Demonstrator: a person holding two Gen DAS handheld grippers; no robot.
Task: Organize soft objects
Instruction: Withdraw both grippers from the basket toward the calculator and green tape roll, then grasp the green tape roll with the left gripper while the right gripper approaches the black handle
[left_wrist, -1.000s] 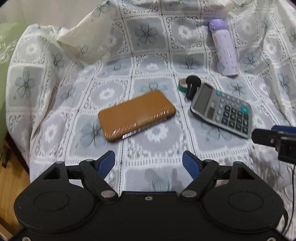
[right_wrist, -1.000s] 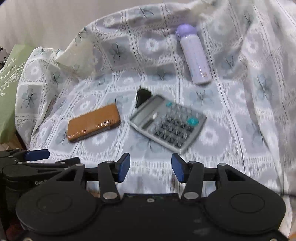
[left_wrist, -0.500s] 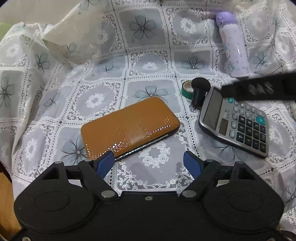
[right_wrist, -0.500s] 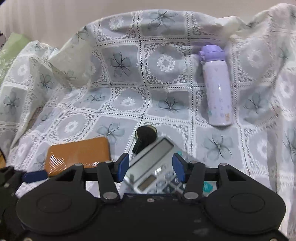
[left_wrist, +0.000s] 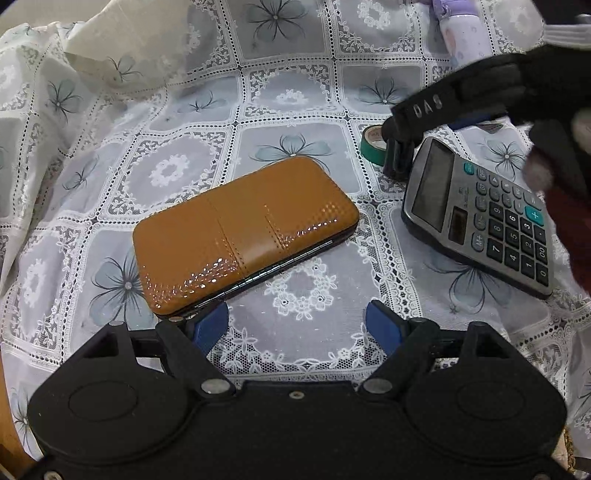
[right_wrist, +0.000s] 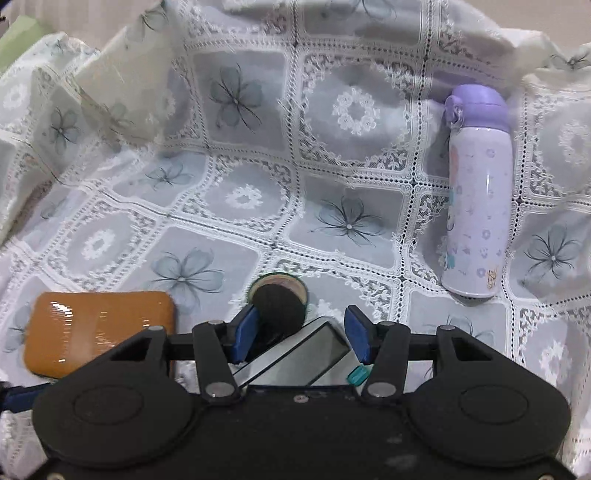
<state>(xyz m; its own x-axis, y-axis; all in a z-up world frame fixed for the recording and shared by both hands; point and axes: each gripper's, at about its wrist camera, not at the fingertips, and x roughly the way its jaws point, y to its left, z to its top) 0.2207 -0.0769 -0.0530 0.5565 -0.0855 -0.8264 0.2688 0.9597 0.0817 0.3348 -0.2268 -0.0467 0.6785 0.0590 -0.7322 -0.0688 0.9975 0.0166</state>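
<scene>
A tan leather case (left_wrist: 243, 232) lies flat on the lace cloth (left_wrist: 295, 92). My left gripper (left_wrist: 297, 326) is open, low over the cloth, its left fingertip at the case's near corner. My right gripper (right_wrist: 301, 334) is open above the top edge of the grey calculator (left_wrist: 480, 218), its left fingertip beside a black round-topped object (right_wrist: 279, 308). A green tape roll (left_wrist: 373, 142) sits right behind that object. The right gripper also shows in the left wrist view (left_wrist: 443, 110). The case also shows in the right wrist view (right_wrist: 96, 328).
A lilac bottle (right_wrist: 476, 192) lies on the cloth at the back right. The cloth rises in folds at the back and left (right_wrist: 110, 85). A green box edge (right_wrist: 22, 40) shows at the far left. Wooden floor (left_wrist: 5, 439) shows at lower left.
Both grippers have moved forward. The left has closed in on the tan case. The right has passed over the calculator to the black object and tape roll. Both stay open.
</scene>
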